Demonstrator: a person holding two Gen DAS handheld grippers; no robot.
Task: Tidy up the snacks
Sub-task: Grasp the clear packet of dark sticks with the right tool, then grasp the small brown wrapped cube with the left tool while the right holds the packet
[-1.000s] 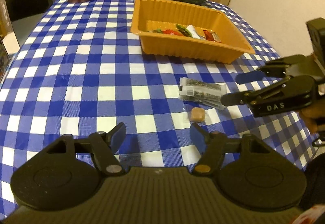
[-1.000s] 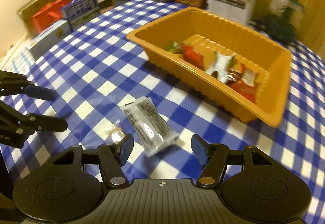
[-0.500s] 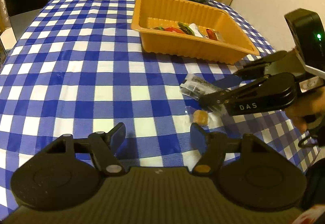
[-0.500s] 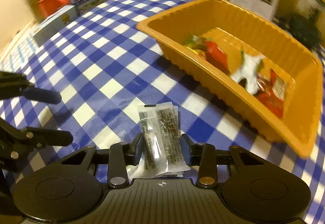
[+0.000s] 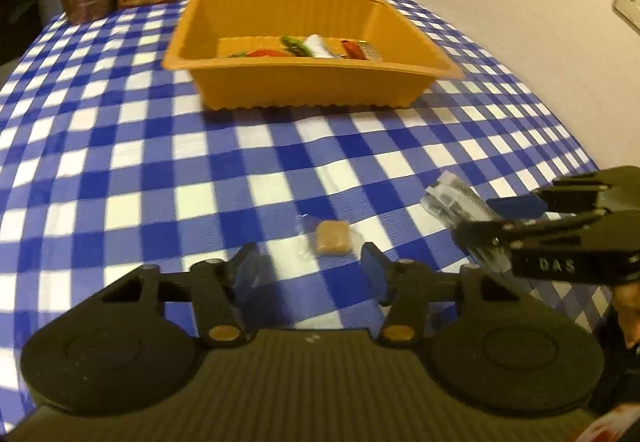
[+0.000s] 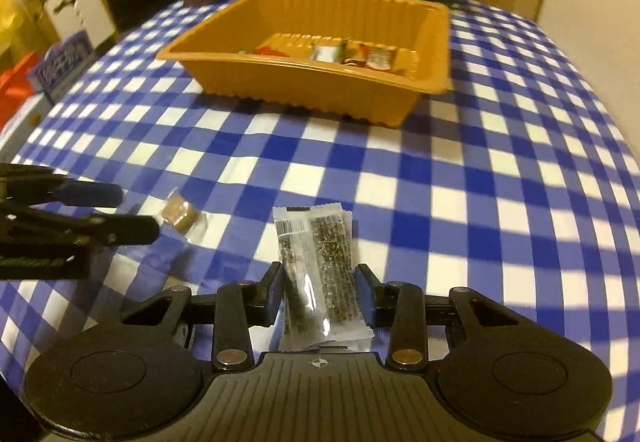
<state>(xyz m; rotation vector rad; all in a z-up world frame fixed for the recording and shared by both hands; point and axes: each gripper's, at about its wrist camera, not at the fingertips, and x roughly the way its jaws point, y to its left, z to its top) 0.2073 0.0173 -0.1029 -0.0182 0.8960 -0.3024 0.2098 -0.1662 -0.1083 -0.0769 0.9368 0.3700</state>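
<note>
Two snacks are off the orange tray: right gripper pinches the crinkly seaweed packet mid-body; looks light and slippery. Left gripper is closing around the tiny wrapped candy, not touching.

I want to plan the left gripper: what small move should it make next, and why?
Probably ease the left gripper a little forward and down: its jaws are closing, but the wrapped brown candy lies just beyond the tips. The right gripper already grips the dark snack packet.

Clear seed packet, wrapped caramel
</note>
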